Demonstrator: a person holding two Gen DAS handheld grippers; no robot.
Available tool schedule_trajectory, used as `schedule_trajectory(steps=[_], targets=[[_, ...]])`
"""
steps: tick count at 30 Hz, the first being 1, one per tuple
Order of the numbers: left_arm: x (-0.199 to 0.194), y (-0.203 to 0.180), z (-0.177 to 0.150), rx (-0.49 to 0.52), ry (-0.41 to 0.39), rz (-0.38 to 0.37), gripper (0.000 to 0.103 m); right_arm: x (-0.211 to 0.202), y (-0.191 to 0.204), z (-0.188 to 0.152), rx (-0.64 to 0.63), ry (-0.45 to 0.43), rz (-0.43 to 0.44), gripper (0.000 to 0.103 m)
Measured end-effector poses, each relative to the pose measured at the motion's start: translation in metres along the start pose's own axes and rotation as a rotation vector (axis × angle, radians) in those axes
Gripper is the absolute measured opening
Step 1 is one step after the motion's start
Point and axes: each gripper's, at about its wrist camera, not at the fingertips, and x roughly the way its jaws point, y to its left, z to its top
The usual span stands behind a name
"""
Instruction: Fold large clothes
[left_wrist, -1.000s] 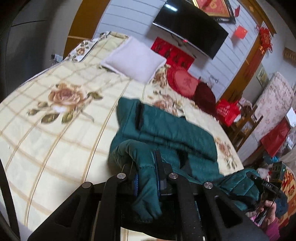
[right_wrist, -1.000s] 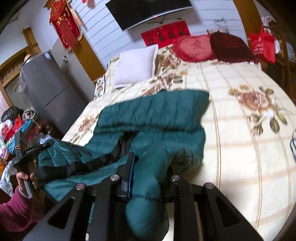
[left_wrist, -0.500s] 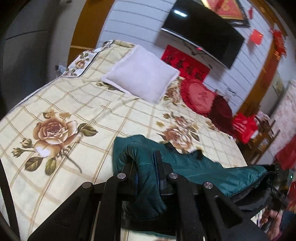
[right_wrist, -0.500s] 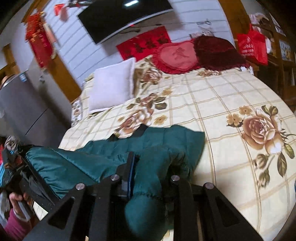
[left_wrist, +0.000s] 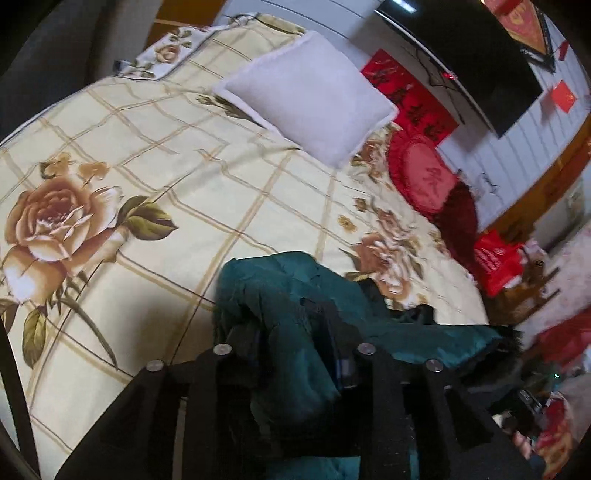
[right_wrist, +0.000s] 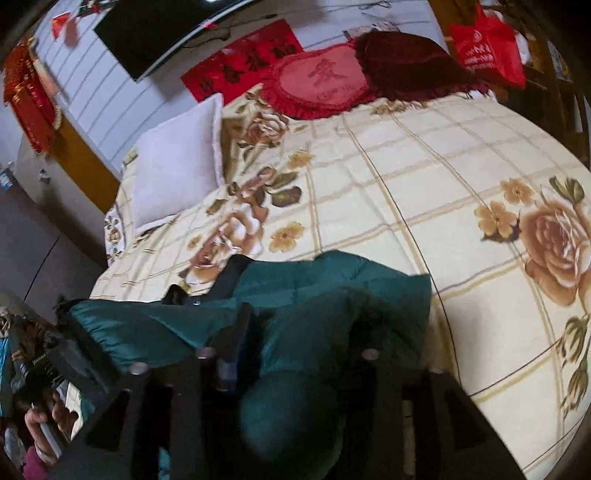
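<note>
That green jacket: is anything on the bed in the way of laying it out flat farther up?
Nothing visible blocks it. The bedspread ahead of the green jacket is bare; the white pillow and red cushion lie far up, near the wall.

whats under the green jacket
The floral bedspread lies under the green padded jacket, near the bed's edge. Whatever the jacket covers, including its own folded layers, cannot be seen.
</note>
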Motion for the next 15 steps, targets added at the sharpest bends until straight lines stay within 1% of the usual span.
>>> schedule_trajectory(steps=[1, 2, 4, 6, 7, 8, 10, 12, 13, 15], targets=[[-0.005, -0.003, 0.002, 0.008, 0.0, -0.012, 0.019, -0.006, 0.003, 0.001, -0.009, -0.006, 0.008, 0.062], [-0.013, -0.006, 0.004, 0.023, -0.005, -0.026, 0.024, -0.015, 0.008, 0.002, -0.028, -0.026, -0.005, 0.073], [-0.026, -0.013, 0.007, 0.048, -0.016, -0.035, 0.032, -0.027, 0.012, 0.005, -0.039, -0.065, -0.037, 0.079], [-0.042, -0.018, 0.009, 0.071, -0.077, -0.017, 0.051, -0.041, 0.016, 0.008, -0.024, -0.112, -0.051, 0.079], [-0.048, -0.018, 0.009, 0.075, -0.111, -0.011, 0.053, -0.047, 0.018, 0.008, -0.019, -0.129, -0.052, 0.079], [-0.056, -0.02, 0.009, 0.075, -0.151, -0.004, 0.055, -0.051, 0.021, 0.008, -0.024, -0.142, -0.053, 0.079], [-0.063, -0.02, 0.008, 0.06, -0.174, -0.006, 0.055, -0.055, 0.033, 0.007, -0.055, -0.157, -0.045, 0.079], [-0.059, -0.021, 0.006, 0.038, -0.162, -0.009, 0.055, -0.048, 0.051, 0.004, -0.113, -0.122, -0.022, 0.079], [-0.055, -0.022, 0.005, 0.036, -0.153, -0.008, 0.055, -0.034, 0.067, 0.002, -0.165, -0.076, -0.038, 0.079], [-0.038, -0.027, -0.001, 0.052, -0.122, 0.014, 0.055, -0.015, 0.086, -0.004, -0.24, -0.037, -0.08, 0.079]])
